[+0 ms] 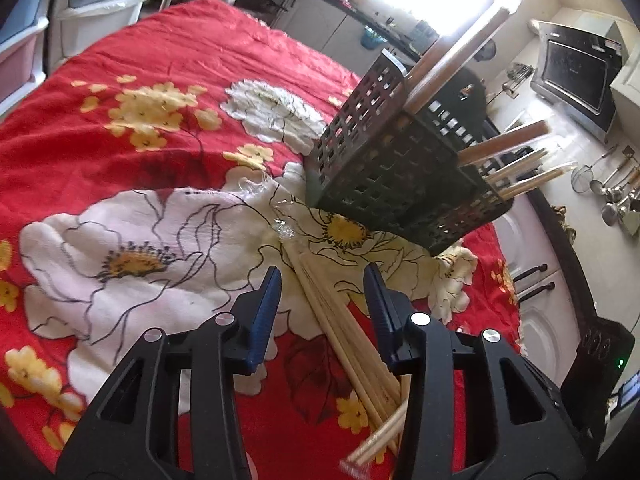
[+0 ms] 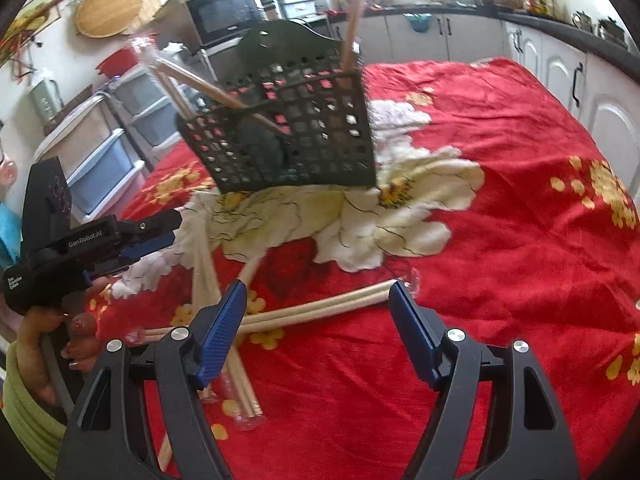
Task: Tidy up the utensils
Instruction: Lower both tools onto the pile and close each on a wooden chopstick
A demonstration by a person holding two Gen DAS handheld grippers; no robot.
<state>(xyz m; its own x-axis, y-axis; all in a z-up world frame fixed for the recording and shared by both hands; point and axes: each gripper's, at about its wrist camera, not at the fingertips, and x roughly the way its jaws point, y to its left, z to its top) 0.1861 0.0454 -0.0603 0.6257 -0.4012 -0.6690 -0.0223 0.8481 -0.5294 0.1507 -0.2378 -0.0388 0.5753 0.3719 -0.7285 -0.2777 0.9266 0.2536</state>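
Two grippers are in view above a worktop covered with a red floral cloth (image 1: pixel 168 60).

Left gripper (image 1: pixel 322 312): jaws part-way apart, with a bundle of wooden chopsticks (image 1: pixel 340 328) lying on the cloth between the blue pads. The pads stand clear of the sticks on both sides; no grasp is made. The bundle runs from beneath the gripper forward toward the black perforated utensil basket (image 1: pixel 392 172), which stands just ahead and slightly right of the jaws. Crumpled clear plastic wrap (image 1: pixel 282 226) lies at the far end of the bundle. Several wood-handled utensils (image 1: pixel 448 68) and further chopsticks stand tilted in the basket.

Right gripper (image 2: pixel 316 320): jaws wide apart, nothing between the pads. A pair of pale sticks (image 2: pixel 320 306) lies crosswise on the cloth just ahead of the jaws, passing behind the left pad. More sticks (image 2: pixel 202 264) lie left of the jaws, some in clear wrapping beneath the left finger. The basket, seen from this side, stands well ahead and a little left of the jaws.

In the right wrist view the left gripper appears at far left, held in a person's hand (image 2: pixel 60 328) with a green sleeve (image 2: pixel 28 412), pointing down at the sticks.
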